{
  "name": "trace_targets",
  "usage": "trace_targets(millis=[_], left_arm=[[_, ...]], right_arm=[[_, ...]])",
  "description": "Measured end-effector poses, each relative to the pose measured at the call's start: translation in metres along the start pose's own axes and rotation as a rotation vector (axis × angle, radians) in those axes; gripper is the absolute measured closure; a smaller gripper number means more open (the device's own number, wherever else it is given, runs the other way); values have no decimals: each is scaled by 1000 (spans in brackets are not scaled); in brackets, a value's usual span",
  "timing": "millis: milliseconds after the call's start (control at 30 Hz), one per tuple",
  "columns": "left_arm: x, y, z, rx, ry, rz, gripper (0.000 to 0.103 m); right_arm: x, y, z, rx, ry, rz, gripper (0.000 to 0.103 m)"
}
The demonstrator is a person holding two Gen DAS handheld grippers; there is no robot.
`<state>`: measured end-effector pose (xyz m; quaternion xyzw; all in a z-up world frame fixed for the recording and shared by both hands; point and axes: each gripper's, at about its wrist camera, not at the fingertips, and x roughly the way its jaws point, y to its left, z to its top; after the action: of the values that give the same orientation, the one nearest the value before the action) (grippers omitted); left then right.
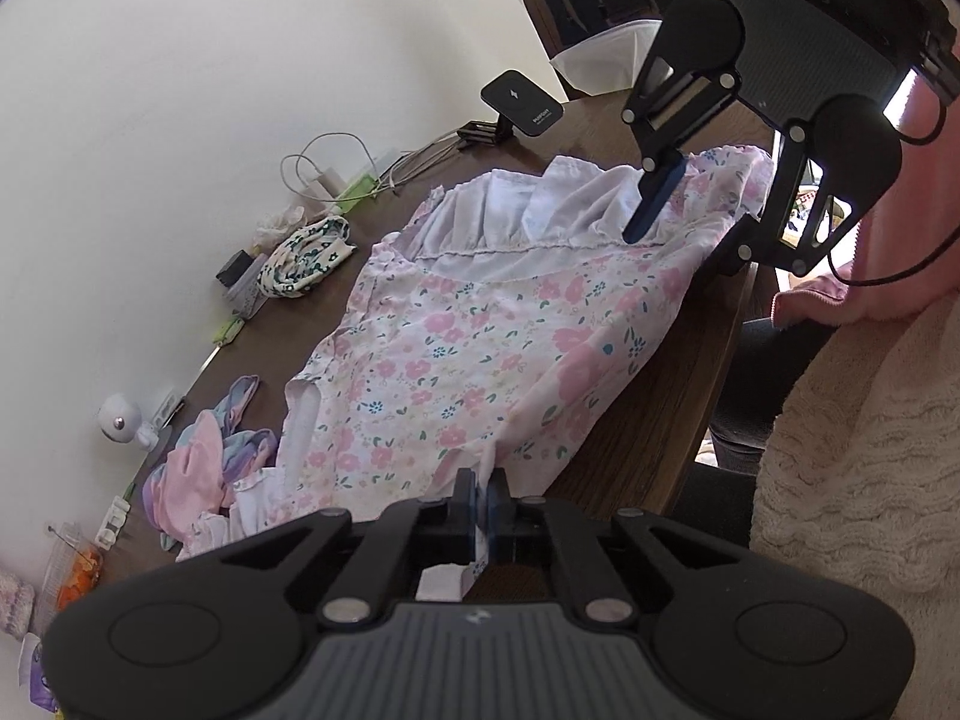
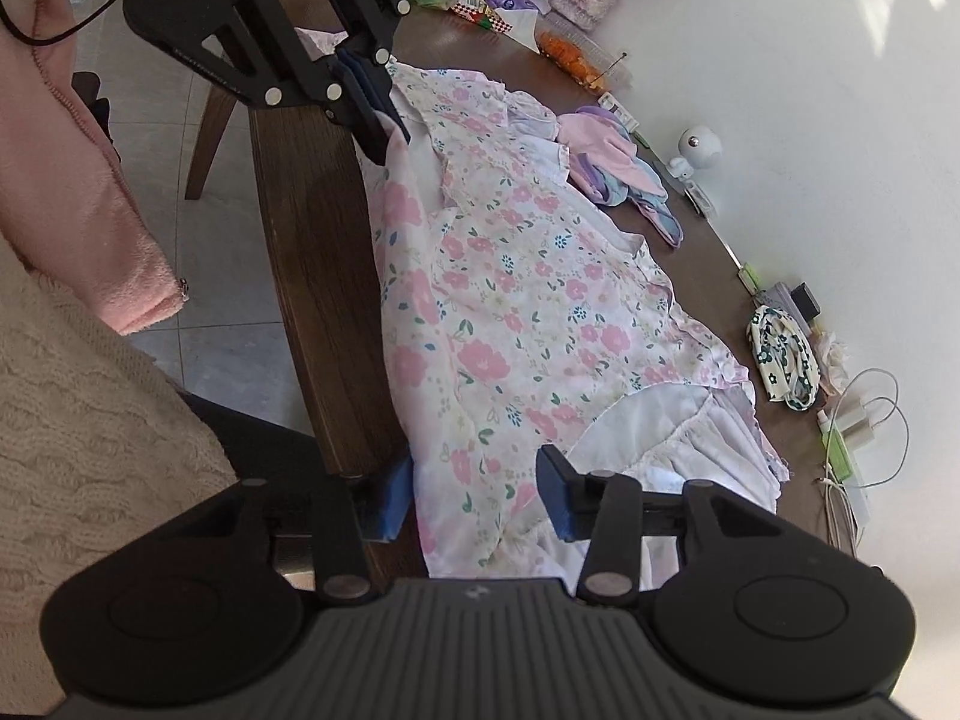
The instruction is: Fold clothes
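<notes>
My left claw (image 1: 483, 501) is clenched on a corner of the floral dress (image 1: 480, 348), its blue pads pressed together with a strip of cloth pinched between them at six o'clock in its own view. My right claw (image 2: 474, 495) is released, pads wide apart, with the dress's hem lying between them over the near table edge. The dress is spread flat along the brown wooden table (image 2: 318, 276), its white lining (image 1: 540, 210) turned up at the right claw's end. A pastel pink and purple garment (image 1: 204, 456) lies bunched at nine o'clock from my left claw, just beside the dress. A green-flowered cloth (image 1: 306, 255) sits near the wall, apart from the dress.
</notes>
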<state>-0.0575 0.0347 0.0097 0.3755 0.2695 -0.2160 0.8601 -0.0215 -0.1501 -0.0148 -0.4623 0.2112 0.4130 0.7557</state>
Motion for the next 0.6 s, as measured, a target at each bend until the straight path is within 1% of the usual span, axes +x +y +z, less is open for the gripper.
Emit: trace_targets(millis=[67,100,133,233,267,333,400,467,533,600], left_arm=[[1,-1,-3,-13,-1,2,100],[2,-2,-4,-20,-1,3,99],[2,-2,-6,-26,-2,4,95],[-1,-5,-18,-54,11,16,80],[-3,-5,-24,-67,18,32,68],[-10,0,-38,-95,44,74,55],[-16,5,-52,-127,78,114,55],[-18,15,-69,-166,141,171,55],[-19,23,-82,-189,193,211,55],[-21,29,-91,-192,221,238,56]], right_arm=[[3,1,2,-6,8,-6,81],[3,1,2,-9,6,-3,95],[2,1,2,-13,4,1,97],[2,2,4,-30,6,9,100],[2,2,5,-32,7,11,100],[2,-1,6,-31,8,18,100],[3,-3,7,-30,9,18,100],[3,-4,8,-28,9,17,100],[3,-5,9,-26,10,17,100],[3,-6,10,-26,14,17,100]])
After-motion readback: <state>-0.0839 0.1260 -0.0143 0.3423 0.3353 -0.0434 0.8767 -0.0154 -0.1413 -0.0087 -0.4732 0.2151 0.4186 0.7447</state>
